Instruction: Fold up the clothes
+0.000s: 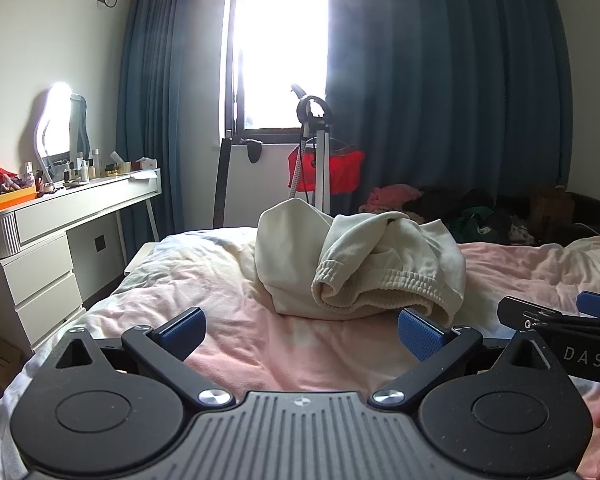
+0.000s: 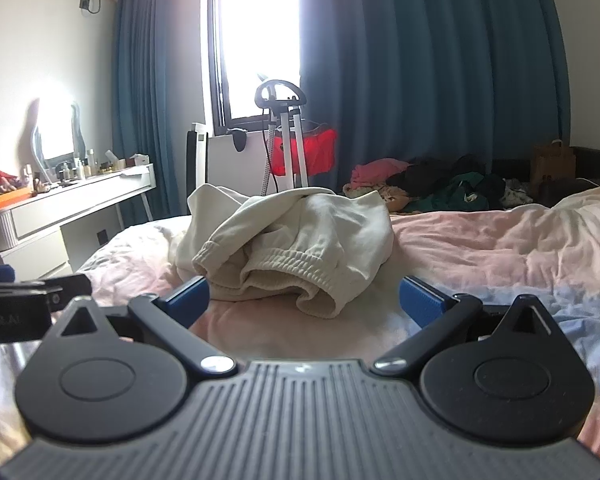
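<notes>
Claws spread wide, left claw (image 1: 302, 330) and right claw (image 2: 304, 298), empty; cream sweatshirt (image 2: 300, 236) bunched on bed (image 2: 500, 240), shape hard to read.

Home bedroom: bed (image 1: 228, 320), vanity desk (image 1: 72, 208), blue curtains (image 1: 440, 80), window (image 1: 280, 48)

Bright window (image 1: 282, 44) between blue curtains (image 1: 440, 80); white dresser (image 1: 60, 232) left.

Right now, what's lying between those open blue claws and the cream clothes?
Only bare pink bedsheet, seen in both wrist views, separates each open gripper from the crumpled cream garment.
</notes>
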Demonstrator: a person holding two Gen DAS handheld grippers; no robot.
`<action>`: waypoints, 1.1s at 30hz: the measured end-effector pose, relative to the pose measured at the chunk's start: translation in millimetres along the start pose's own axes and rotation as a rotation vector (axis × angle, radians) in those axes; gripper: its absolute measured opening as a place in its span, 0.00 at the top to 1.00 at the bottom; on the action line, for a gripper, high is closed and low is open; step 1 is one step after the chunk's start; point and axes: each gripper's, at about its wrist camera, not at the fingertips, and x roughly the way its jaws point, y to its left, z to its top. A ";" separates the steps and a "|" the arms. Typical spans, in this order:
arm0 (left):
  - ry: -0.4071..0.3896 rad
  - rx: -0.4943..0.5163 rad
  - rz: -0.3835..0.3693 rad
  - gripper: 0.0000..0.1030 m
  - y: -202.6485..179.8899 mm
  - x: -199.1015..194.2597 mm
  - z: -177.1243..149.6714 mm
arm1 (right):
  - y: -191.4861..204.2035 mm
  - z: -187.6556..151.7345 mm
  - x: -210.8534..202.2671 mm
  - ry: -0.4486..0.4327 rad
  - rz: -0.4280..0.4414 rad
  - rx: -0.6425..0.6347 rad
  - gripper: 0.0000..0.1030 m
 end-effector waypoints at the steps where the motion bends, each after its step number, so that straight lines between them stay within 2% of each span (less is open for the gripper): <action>1: 0.000 0.001 0.001 0.00 -0.2 -0.1 0.1 | -0.1 -0.1 0.1 0.001 -0.001 0.001 0.00; 18: 0.015 -0.020 0.018 0.00 2.3 2.7 -1.6 | -2.0 -1.9 1.6 0.017 -0.011 0.019 0.00; 33: 0.009 0.018 0.008 0.00 -3.1 2.0 -4.1 | -1.8 -2.1 1.8 0.019 -0.014 0.021 0.00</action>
